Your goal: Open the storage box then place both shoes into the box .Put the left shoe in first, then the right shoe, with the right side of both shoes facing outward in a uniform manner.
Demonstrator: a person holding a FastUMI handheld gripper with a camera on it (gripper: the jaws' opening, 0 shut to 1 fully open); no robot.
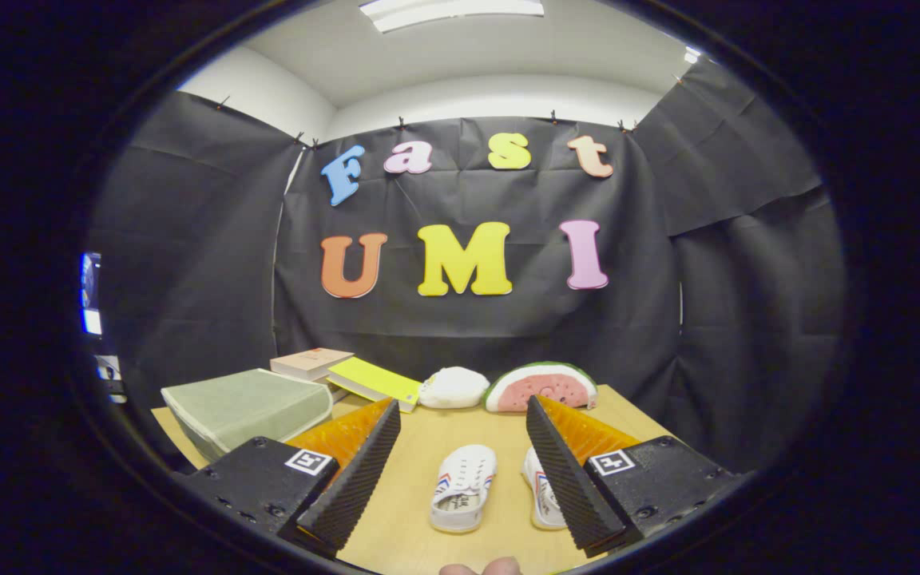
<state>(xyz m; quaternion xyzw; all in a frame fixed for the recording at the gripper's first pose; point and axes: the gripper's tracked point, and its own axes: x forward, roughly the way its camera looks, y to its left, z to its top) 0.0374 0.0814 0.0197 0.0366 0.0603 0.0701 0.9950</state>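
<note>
Wooden tabletop under gripper, fingers spread wide, grasping nothing. Two white shoes between them, one partly behind the right finger. Green-grey storage box beyond the left finger, lid closed. Probably light, soft-walled; best pinched at the lid's front edge.

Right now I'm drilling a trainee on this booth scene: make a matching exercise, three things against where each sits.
Things:
1. grey-green fabric storage box
2. white canvas shoe with striped side
3. watermelon-slice cushion

Places:
A. on the wooden table, between the open gripper fingers
B. at the table's far edge, beyond the right finger
C. beyond the left finger, lid closed

Pairs: 1-C, 2-A, 3-B
</note>
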